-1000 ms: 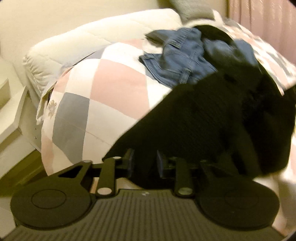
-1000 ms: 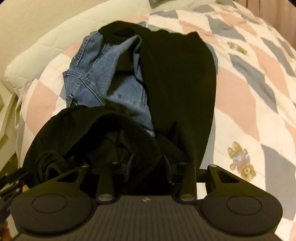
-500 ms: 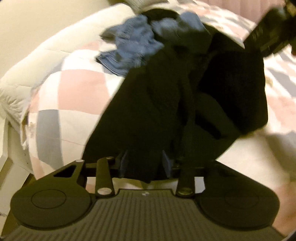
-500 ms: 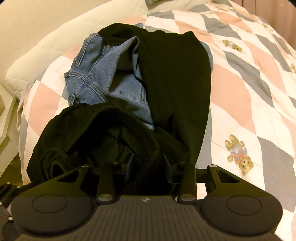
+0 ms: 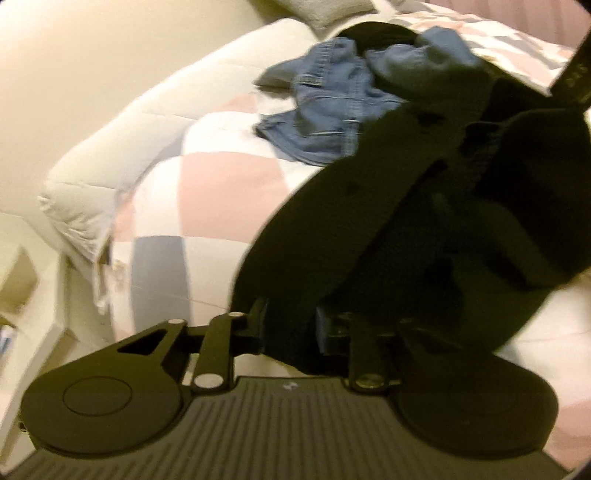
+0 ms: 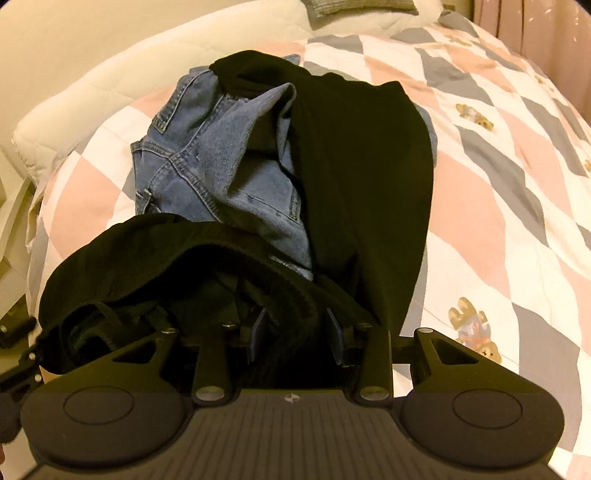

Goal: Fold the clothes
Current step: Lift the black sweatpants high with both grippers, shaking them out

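Note:
A black garment [image 5: 424, 221] is held up over the bed, its waistband end [image 6: 166, 258] bunched near me and one long leg [image 6: 369, 166] stretched away across the quilt. My left gripper [image 5: 290, 325] is shut on one edge of the black cloth. My right gripper [image 6: 295, 328] is shut on another thick fold of it. Blue jeans [image 6: 221, 173] lie crumpled on the quilt under and beside the black garment; in the left wrist view the jeans [image 5: 332, 110] sit further back. The right gripper's body [image 5: 572, 74] shows at the left wrist view's upper right edge.
The bed carries a pink, grey and white diamond quilt [image 6: 498, 184] with small bear prints. A white duvet roll [image 5: 129, 147] runs along the wall side. A grey pillow [image 6: 362, 5] lies at the head. White furniture [image 5: 18, 277] stands beside the bed on the left.
The left gripper has swung and pulled the black cloth toward the bed's near edge. The right gripper has lifted a little with its fold. Both stay shut on the cloth.

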